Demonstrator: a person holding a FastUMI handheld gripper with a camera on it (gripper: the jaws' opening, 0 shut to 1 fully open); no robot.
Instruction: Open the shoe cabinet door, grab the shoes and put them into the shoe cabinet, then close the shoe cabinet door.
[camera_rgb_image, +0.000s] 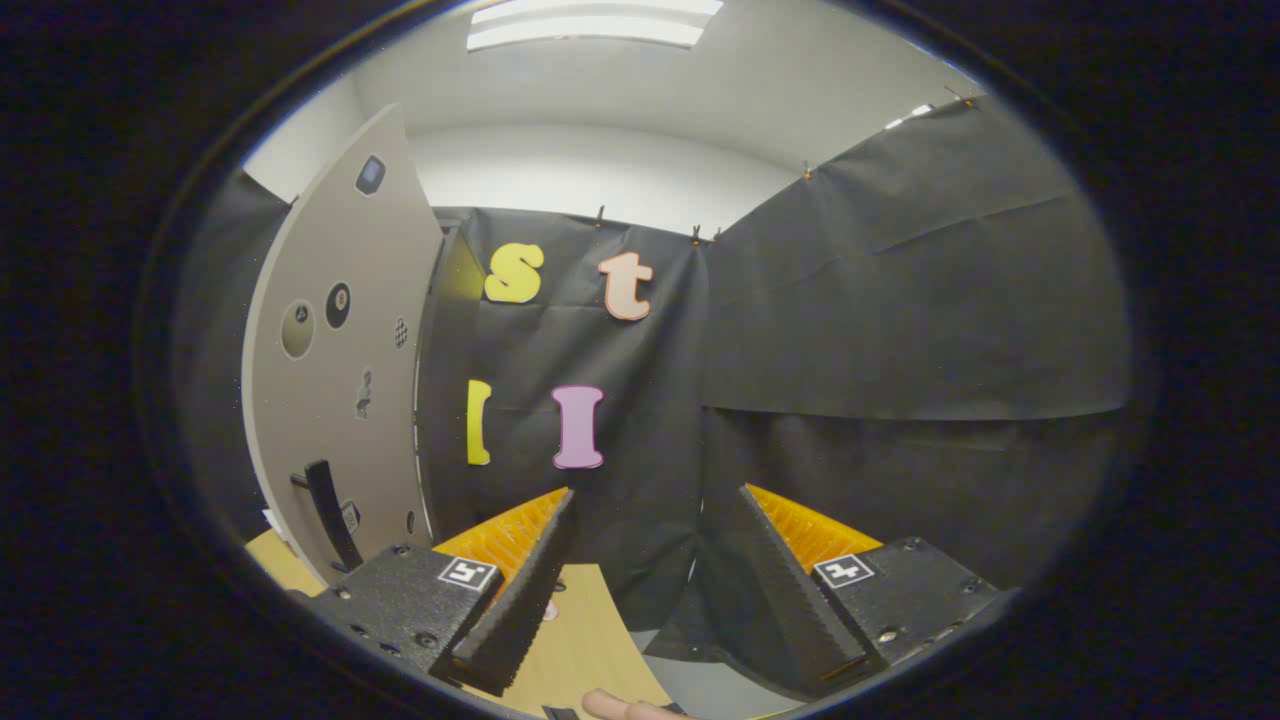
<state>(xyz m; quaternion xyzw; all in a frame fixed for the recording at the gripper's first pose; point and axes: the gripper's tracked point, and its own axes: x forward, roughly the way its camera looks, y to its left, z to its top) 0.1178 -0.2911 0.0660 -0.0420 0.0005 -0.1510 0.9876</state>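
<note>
The shoe cabinet door (335, 370) stands swung open to the left of my fingers, a tall beige panel with stickers and a dark bar handle (330, 512) low on it. My gripper (655, 510) is open, its two fingers spread wide with nothing between them, pointing at the black cloth wall beyond. The door handle lies left of the left finger (525, 590), apart from it. No shoes are in sight.
A light wooden tabletop (585, 640) runs under the fingers. A person's fingertip (625, 707) shows below, near the table's front edge. Black cloth walls close the space ahead and to the right.
</note>
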